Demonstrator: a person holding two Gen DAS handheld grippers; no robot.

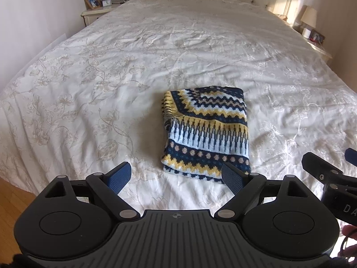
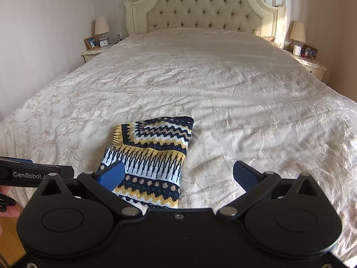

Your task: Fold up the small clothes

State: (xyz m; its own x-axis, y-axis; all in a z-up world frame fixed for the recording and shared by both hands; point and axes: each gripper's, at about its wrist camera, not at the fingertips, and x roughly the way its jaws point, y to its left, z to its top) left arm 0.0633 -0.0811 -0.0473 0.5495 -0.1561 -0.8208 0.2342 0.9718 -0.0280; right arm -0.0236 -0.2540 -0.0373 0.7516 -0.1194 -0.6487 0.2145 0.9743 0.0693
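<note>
A patterned knit garment [image 1: 206, 131] in navy, yellow and white lies folded in a compact rectangle on the white bedspread [image 1: 111, 78], near the foot of the bed. My left gripper [image 1: 176, 175] is open and empty, held just short of the garment's near edge. My right gripper [image 2: 178, 174] is open and empty too, above the garment's near end [image 2: 151, 160], with its left finger over the fabric. The right gripper also shows at the right edge of the left wrist view [image 1: 328, 174]. The left gripper shows at the left edge of the right wrist view [image 2: 33, 173].
A tufted headboard [image 2: 207, 6] stands at the far end. Nightstands with lamps flank the bed, one at the left [image 2: 98, 49] and one at the right [image 2: 310, 62]. Wooden floor [image 1: 13, 201] shows at the lower left.
</note>
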